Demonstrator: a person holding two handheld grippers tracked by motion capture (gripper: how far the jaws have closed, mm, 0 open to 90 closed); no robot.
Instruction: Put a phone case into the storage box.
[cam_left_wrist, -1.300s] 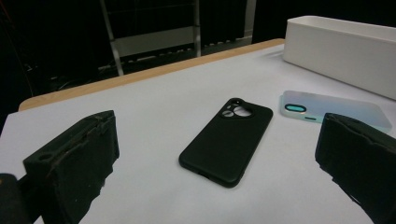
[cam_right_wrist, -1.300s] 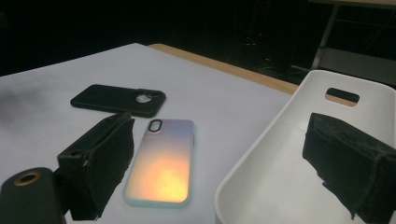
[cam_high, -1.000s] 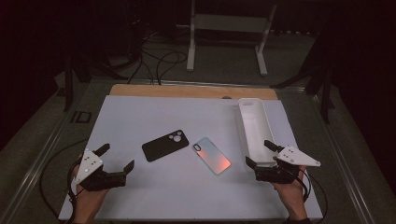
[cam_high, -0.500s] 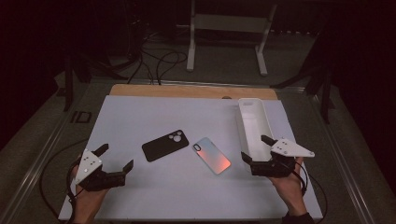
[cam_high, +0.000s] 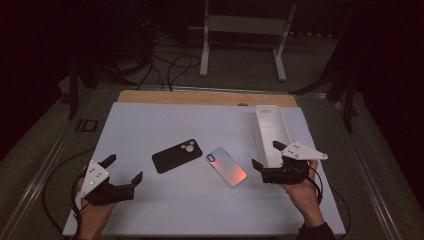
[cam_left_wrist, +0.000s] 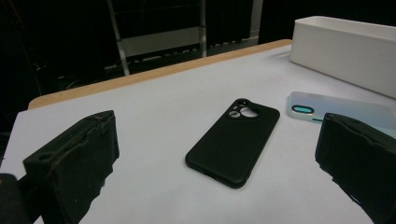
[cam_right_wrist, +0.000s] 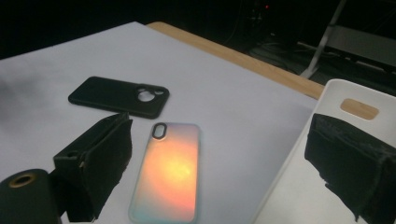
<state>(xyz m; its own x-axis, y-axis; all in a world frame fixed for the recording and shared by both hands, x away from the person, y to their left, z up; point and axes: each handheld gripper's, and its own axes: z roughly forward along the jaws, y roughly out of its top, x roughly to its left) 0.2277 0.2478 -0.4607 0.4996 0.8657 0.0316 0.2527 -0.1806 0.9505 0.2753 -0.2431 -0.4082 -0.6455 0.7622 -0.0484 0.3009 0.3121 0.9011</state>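
Right tongs (cam_high: 264, 156) have crept left toward the iridescent phone case (cam_high: 226, 166), lying diagonally just beside them; both tongs gape wide, empty.

Two phone cases on a white table (cam_high: 165, 200)
One phone case (cam_high: 177, 155) is matte black; the other case (cam_high: 227, 166) shimmers iridescent orange-pink with bluish edges; the tray (cam_high: 271, 134) is plain white.

A dim lab or recording studio, not a home. Beyond the left gripper (cam_high: 122, 173) and right gripper (cam_high: 266, 155), past the white table (cam_high: 165, 125) with its wooden edge (cam_high: 200, 97), cables (cam_high: 170, 62) trail over grey carpet around a metal stand (cam_high: 245, 30). Black drapes hang behind.
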